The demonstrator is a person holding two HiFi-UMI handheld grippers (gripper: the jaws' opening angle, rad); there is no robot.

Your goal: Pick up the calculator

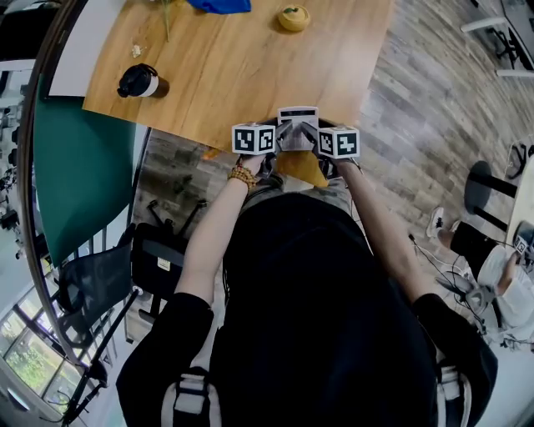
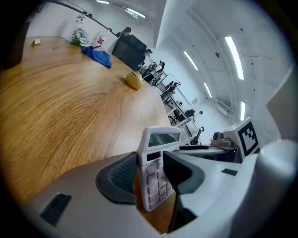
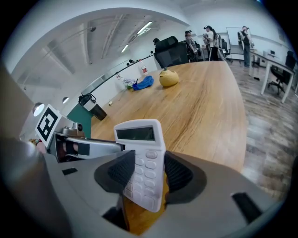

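Observation:
A white calculator hangs over the near edge of the wooden table, caught between both grippers. In the left gripper view the calculator stands upright and slightly tilted, display up; my left gripper is shut on it, the left pad against its side edge and the right pad over its keys. Seen from the right gripper, the calculator sits between the dark ribbed pads, and my right gripper is shut on its two long edges. From above, the left gripper and right gripper meet at it.
On the table stand a black cup at the left, a yellow round object and a blue cloth at the far side. A green panel and a black chair are to my left; another person sits at the right.

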